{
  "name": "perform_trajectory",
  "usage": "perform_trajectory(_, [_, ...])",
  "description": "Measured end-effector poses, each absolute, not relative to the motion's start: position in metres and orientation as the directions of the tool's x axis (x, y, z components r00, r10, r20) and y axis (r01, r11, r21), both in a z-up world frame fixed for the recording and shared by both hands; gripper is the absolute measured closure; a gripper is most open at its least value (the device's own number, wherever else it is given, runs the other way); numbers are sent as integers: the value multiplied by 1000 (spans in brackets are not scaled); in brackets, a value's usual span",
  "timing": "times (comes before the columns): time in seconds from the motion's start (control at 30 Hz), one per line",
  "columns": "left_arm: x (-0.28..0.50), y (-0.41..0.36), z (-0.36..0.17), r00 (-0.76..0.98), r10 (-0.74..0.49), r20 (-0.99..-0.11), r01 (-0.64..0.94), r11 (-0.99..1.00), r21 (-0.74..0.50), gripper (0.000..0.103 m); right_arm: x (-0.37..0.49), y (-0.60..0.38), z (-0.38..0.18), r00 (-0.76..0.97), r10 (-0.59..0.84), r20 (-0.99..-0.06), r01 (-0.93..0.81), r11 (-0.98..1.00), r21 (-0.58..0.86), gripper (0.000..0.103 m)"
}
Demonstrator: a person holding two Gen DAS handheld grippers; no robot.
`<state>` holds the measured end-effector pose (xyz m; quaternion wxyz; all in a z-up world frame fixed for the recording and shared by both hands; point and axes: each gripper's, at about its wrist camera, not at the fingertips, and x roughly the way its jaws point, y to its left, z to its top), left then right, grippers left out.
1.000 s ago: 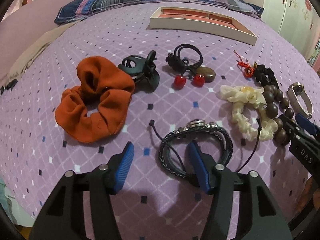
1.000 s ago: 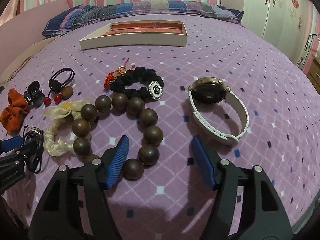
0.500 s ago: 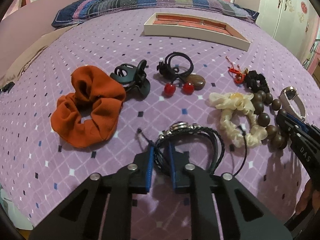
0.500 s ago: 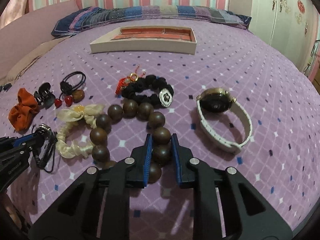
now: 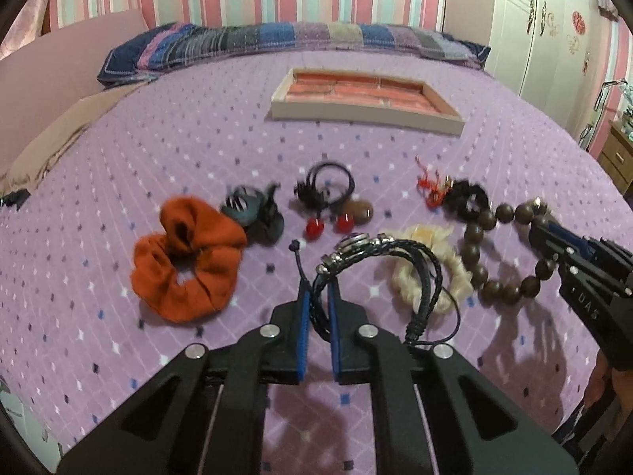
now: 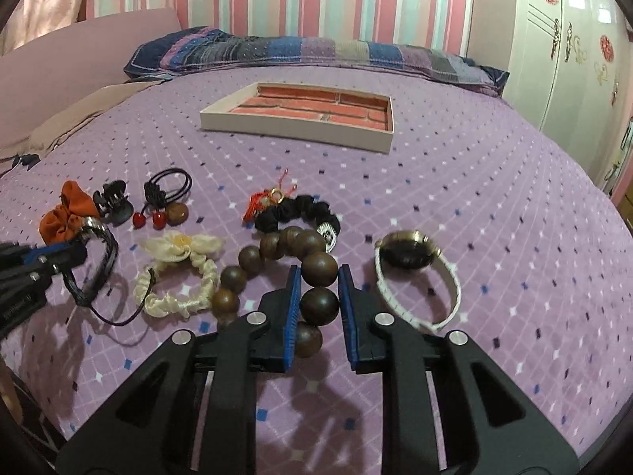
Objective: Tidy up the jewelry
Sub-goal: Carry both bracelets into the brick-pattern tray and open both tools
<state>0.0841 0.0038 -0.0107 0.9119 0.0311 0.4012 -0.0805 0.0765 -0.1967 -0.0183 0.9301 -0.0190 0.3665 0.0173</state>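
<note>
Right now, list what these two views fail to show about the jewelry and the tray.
- Tray compartments: near wall hides the front floor in both views.
- Braided bracelet: the part clamped in the left gripper sits behind its pads; motion-blurred.
- Wooden bead bracelet: lowest beads hidden behind the right gripper.
- Watch dial: too dark to read.
</note>
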Motion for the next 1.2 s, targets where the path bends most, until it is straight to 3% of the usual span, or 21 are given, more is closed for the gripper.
perform_trajectory(0.33, [123, 6, 31, 687, -163, -708, 192, 981, -40, 94, 104, -207, 20, 755, 83, -651, -76, 996, 38, 83])
perform_trajectory(0.7, [237, -19, 69, 710, -138, -690, 219, 975, 29, 94, 207, -235, 56, 781, 70, -620, -61, 998, 36, 83])
perform_trajectory(0.93, [338, -42, 60, 699, -109, -707, 219, 973, 67, 94, 306, -248, 45, 771, 46, -635, -45, 999, 18, 83])
perform_trajectory(1.2, [462, -54, 28, 650, -103, -753, 169, 985, 11, 94, 428, -260, 21, 754, 14, -657, 17, 999, 41, 83])
